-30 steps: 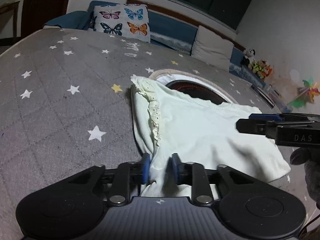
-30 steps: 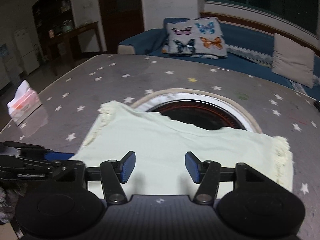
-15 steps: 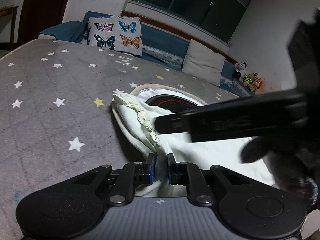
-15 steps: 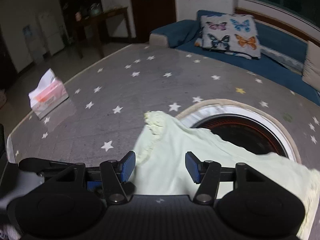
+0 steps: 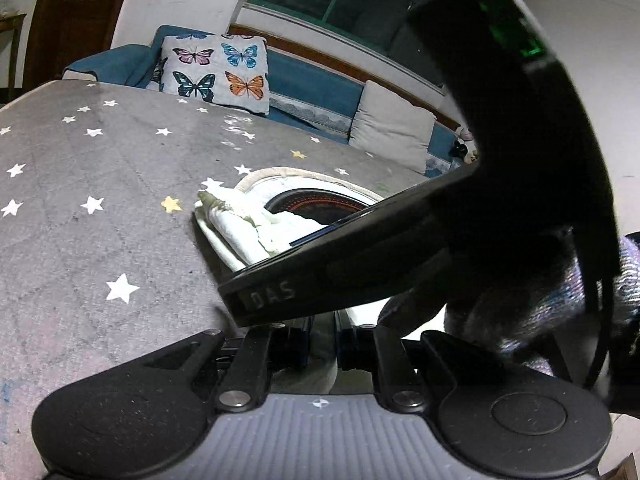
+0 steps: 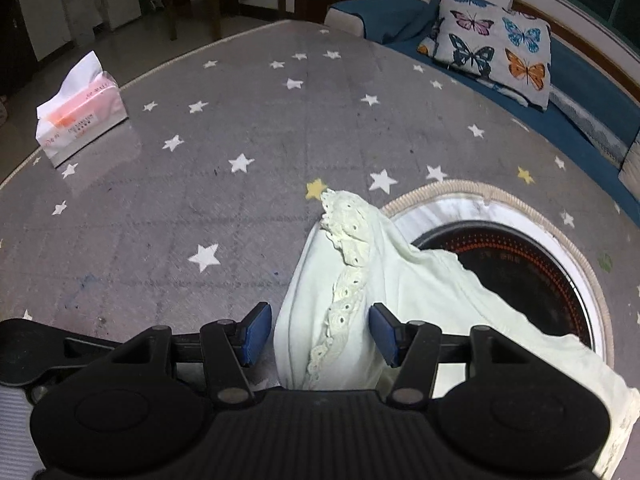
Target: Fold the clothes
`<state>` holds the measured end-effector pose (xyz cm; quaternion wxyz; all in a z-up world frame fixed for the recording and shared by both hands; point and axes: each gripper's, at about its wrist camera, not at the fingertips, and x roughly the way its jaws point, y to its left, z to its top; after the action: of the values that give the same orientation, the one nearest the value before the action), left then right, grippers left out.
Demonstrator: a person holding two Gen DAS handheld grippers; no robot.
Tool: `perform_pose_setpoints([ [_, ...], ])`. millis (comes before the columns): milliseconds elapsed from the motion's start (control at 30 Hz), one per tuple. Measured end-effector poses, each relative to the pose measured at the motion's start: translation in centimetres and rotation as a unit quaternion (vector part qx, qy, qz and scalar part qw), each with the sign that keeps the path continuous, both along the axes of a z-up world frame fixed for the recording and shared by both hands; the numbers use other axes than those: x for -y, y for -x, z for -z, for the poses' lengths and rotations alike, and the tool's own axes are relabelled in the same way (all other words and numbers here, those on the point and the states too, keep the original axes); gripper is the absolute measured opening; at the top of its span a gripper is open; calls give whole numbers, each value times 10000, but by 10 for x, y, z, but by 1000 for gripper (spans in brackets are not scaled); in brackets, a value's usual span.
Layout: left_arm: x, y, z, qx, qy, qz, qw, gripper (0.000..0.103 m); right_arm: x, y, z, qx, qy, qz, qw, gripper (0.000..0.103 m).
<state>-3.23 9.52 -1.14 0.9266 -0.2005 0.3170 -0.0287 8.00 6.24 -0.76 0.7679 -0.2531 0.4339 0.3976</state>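
Broadly, the star-patterned table (image 6: 240, 220) carries a pale lace-trimmed garment (image 6: 420, 292) (partly over a round opening); its folded edge lies between the released right hand-held gripper (image 6: 320, 330) jaws, while the left hand-held gripper (image 5: 322, 344) is clenched on its cloth.

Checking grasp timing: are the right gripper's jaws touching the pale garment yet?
Apart. Right wrist view: the right gripper stands open astride the garment's lace-edged fold, with a gap showing inside each blue pad.
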Motion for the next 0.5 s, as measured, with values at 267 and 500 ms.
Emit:
perform_pose_setpoints([
  [267,3,-2,0,26,-17,50,10000,14,7,-3,-1,-15,-72,183,9998,41],
  [500,7,-1,0,50,-43,72,10000,14,7,-1,-6,-57,-139,30,9999,51],
])
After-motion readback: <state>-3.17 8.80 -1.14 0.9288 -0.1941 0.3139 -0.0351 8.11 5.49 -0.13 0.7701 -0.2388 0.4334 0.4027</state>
